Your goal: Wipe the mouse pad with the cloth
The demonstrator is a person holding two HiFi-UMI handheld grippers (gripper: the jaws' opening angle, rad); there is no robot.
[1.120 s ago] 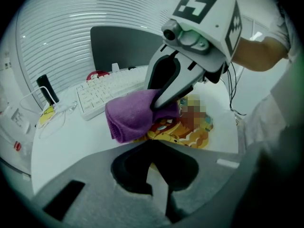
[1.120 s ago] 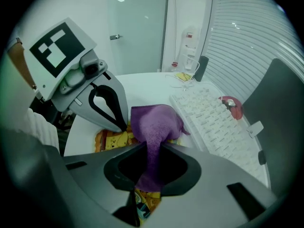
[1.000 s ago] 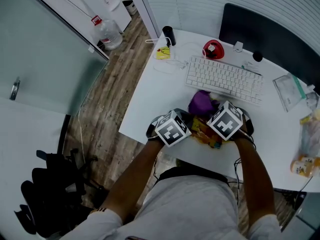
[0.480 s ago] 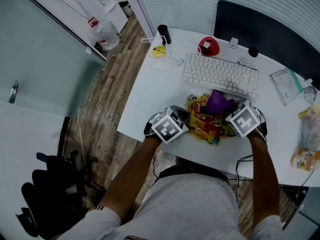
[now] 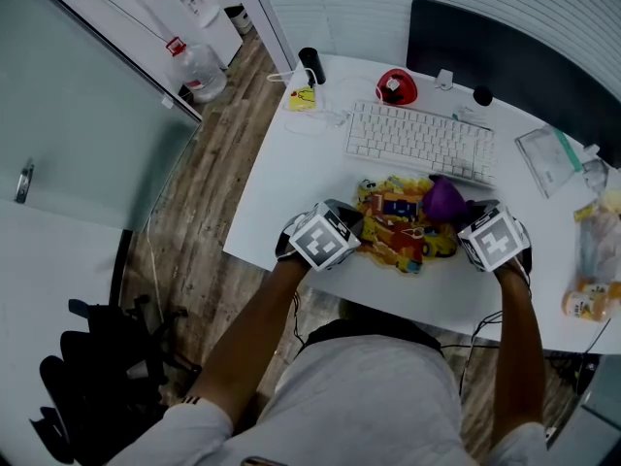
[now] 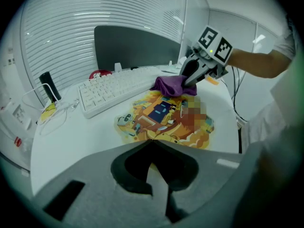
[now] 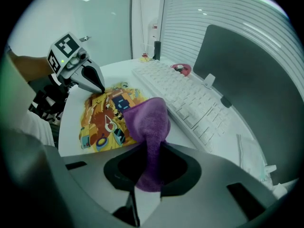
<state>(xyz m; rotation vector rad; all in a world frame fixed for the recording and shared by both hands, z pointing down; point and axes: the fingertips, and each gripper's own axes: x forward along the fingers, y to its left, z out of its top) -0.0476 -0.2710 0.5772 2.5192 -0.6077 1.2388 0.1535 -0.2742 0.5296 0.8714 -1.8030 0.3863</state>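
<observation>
Jaws of the right gripper (image 7: 148, 172) clamp a purple cloth (image 7: 151, 120) resting on the right edge of the mouse pad (image 5: 396, 226), centre frame in the head view. The left gripper (image 6: 151, 142), jaws together, pins the pad's left edge to the tabletop (image 5: 291, 183). Wiping looks under way; the next stroke would sweep leftward across the flat, brightly printed pad.
</observation>
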